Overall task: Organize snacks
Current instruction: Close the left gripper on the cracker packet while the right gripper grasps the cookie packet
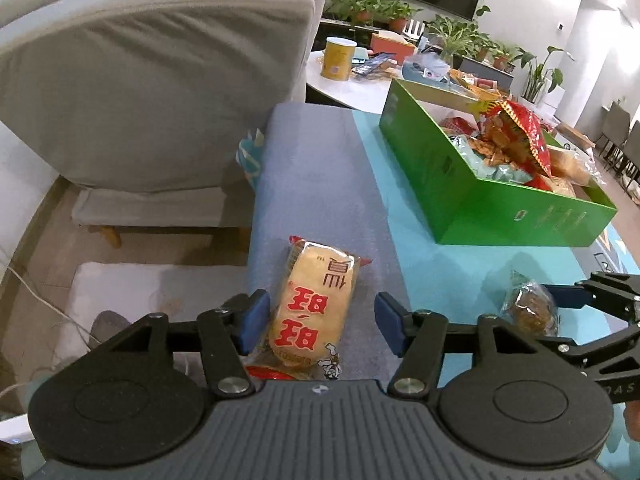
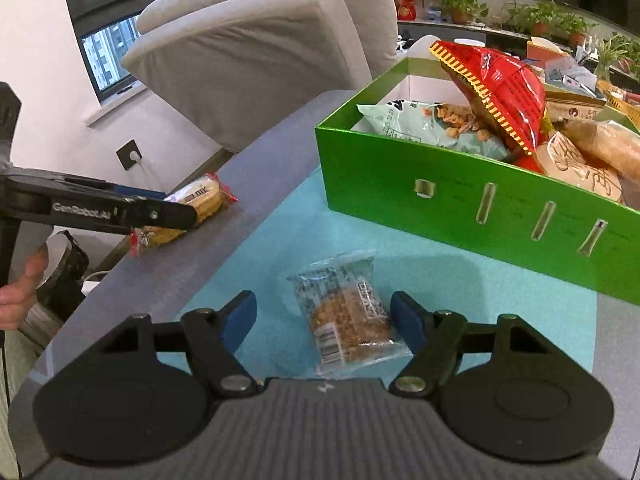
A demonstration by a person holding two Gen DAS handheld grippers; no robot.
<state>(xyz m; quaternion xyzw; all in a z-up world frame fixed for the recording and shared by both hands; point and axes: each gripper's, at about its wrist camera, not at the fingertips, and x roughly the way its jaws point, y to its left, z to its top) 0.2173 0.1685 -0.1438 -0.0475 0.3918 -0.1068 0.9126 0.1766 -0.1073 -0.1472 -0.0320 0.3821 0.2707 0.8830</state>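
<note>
A rice cracker packet (image 1: 314, 312) with red characters lies on the grey table edge. My left gripper (image 1: 322, 322) is open with its blue pads on either side of the packet; its left pad sits close to it. A small clear-wrapped cake packet (image 2: 346, 320) lies on the teal mat. My right gripper (image 2: 324, 318) is open around it, the right pad close to its edge. A green box (image 2: 460, 196) full of snack bags stands behind. The cake packet (image 1: 530, 306) and rice cracker packet (image 2: 196, 206) each show in the other view.
A grey armchair (image 1: 152, 80) stands left of the table. A white round table (image 1: 352, 88) behind holds a yellow can (image 1: 338, 58) and clutter. Potted plants line the back. A red snack bag (image 2: 496, 88) sticks up out of the box.
</note>
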